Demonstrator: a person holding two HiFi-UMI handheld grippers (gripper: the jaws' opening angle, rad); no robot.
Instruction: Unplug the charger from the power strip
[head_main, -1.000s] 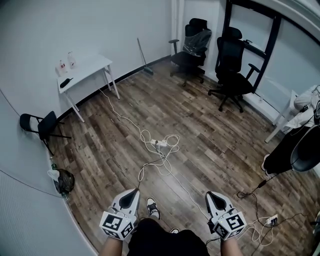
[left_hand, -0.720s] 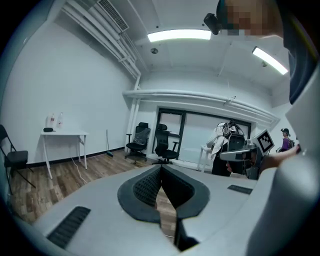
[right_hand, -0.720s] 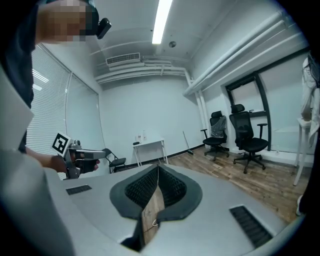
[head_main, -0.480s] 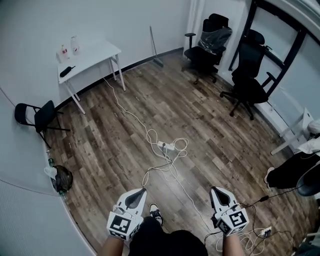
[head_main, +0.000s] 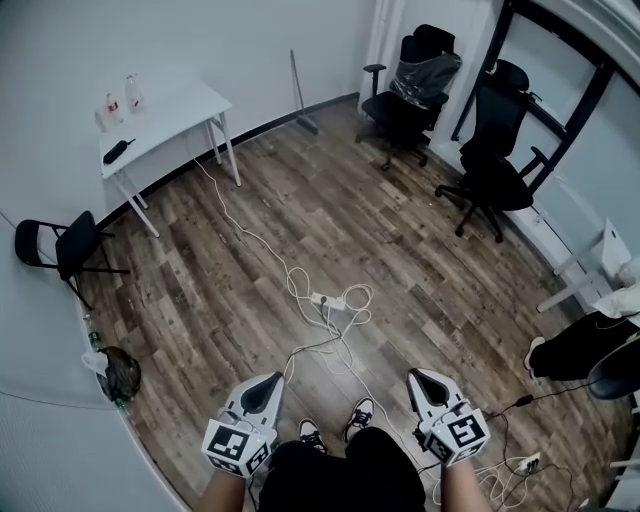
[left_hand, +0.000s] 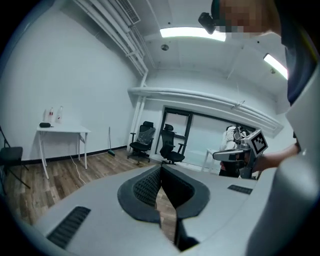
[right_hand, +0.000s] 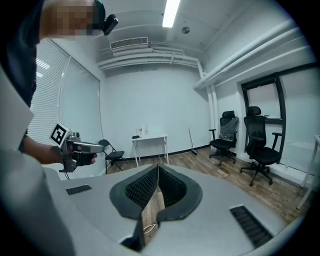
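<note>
While left gripper (head_main: 274, 378), right gripper (head_main: 414, 374) sit closed: maybe charger (head_main: 322, 304), indistinct, on power strip (head_main: 334, 298).

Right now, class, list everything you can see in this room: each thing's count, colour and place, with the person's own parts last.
table: one, white, far left wall
bottles: two, pale, on the table
office chairs: two, black, far right
folding chair: one, black, left wall
broom: one, grey, leaning on far wall
power strip: one, white, mid-floor among white cables
second power strip: one, white, floor near right
shoes: two, black-and-white, bottom centre
left tool: one, grey, shut, empty
right tool: one, grey, shut, empty
</note>
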